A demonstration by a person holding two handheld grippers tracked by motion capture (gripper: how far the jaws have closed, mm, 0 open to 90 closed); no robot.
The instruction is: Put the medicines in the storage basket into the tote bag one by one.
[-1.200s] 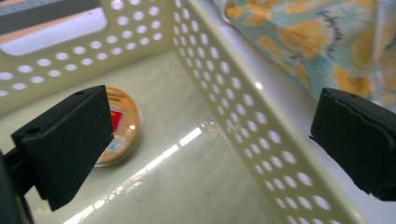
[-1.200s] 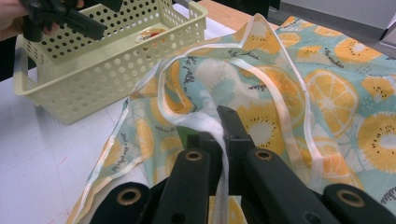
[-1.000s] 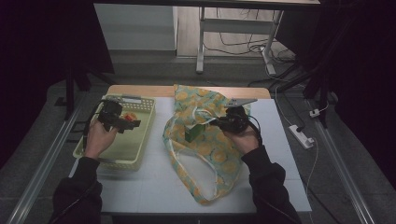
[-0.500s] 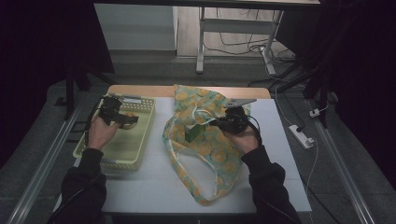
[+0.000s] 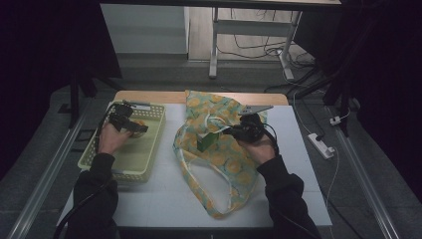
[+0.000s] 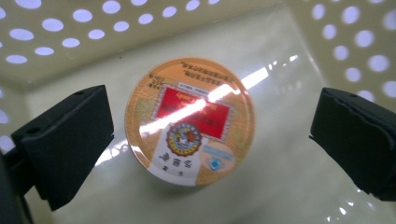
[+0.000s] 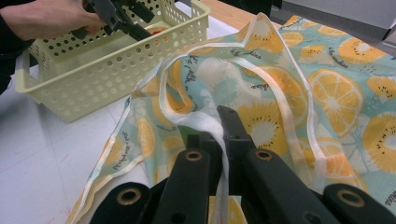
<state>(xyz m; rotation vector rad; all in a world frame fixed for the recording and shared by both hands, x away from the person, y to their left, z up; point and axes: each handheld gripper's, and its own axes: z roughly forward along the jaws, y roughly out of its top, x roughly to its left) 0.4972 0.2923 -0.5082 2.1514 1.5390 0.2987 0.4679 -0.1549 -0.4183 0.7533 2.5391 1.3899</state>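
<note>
Lying on white table [image 5: 164,199]: basket [image 5: 149,149], fruit-print bag [image 5: 219,159]; left jaws apart, right jaws clamped on bag strap; dark room.

Tin [image 6: 189,122] in basket [image 5: 149,149], left of bag [image 5: 224,164]

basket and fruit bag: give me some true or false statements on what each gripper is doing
1. The left gripper has open jaws either side of a round tin. True.
2. The tin lies on the bare table. False: it lies inside the yellow basket.
3. The right gripper is shut on the bag's white handle. True.
4. The fruit-print bag is inside the basket. False: it lies on the table beside it.
</note>
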